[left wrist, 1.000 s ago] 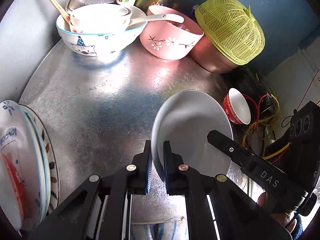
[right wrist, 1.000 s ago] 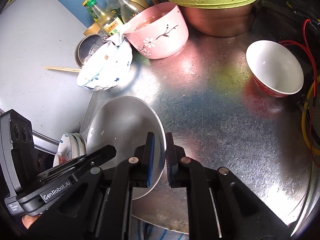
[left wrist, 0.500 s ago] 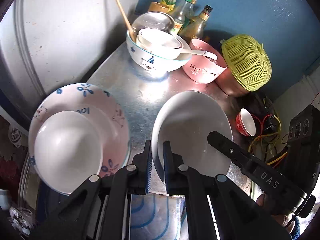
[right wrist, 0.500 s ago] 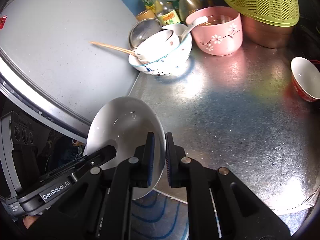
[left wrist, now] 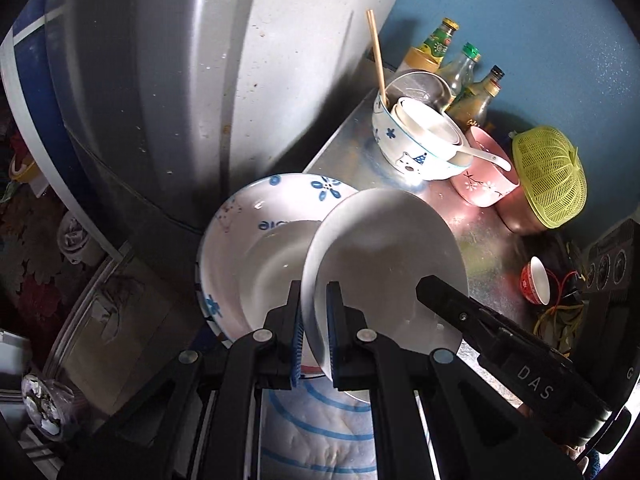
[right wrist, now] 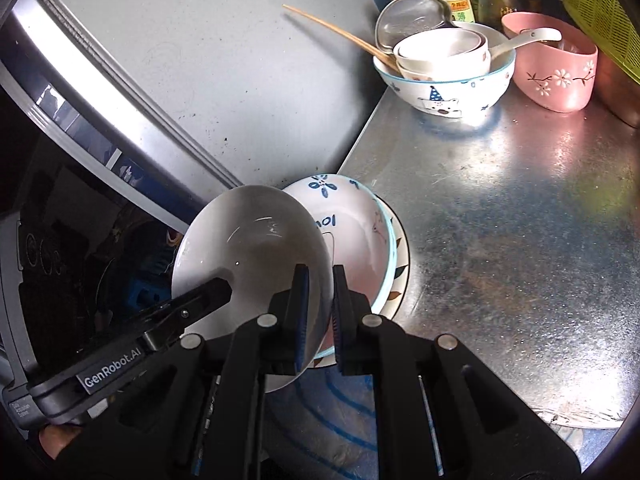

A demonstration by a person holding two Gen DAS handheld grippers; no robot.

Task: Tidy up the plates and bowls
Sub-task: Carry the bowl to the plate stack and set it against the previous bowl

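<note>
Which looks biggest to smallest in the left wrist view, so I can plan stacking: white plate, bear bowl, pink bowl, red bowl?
1. white plate, though nearness inflates it
2. bear bowl
3. pink bowl
4. red bowl

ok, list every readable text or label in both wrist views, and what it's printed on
"DAS": on the right gripper finger, left wrist view.
"GenRobot.AI": on the left gripper finger, right wrist view; the small print below it is unreadable.
Blue lettering on the patterned plate: half hidden by the white plate, not legible.
Bottle labels: too blurred.
</note>
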